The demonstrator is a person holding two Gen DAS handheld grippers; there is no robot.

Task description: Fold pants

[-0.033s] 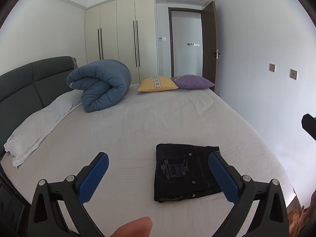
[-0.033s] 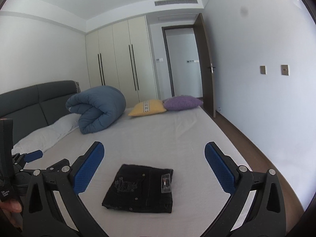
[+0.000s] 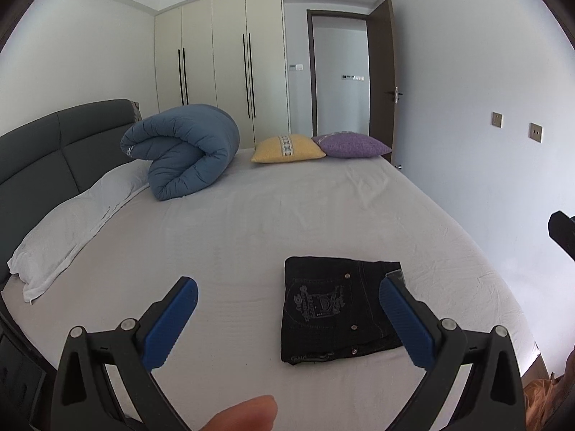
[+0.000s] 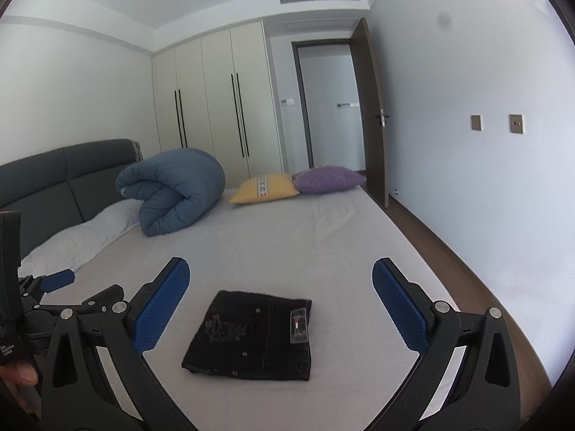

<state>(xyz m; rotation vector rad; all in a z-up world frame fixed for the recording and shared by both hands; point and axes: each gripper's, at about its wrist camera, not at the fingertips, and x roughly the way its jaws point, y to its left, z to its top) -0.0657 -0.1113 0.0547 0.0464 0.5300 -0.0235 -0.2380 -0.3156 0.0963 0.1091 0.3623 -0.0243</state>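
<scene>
Right wrist: folded pants (image 4: 251,334) on bed (image 4: 287,237).

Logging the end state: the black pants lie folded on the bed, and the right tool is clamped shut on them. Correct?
Not quite. The black pants do lie folded on the bed, but the right tool is open and holds nothing, hanging above them, as the right wrist view shows.

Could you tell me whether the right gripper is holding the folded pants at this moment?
No, the right gripper is wide open above the bed, while the folded pants lie flat, untouched.
</scene>
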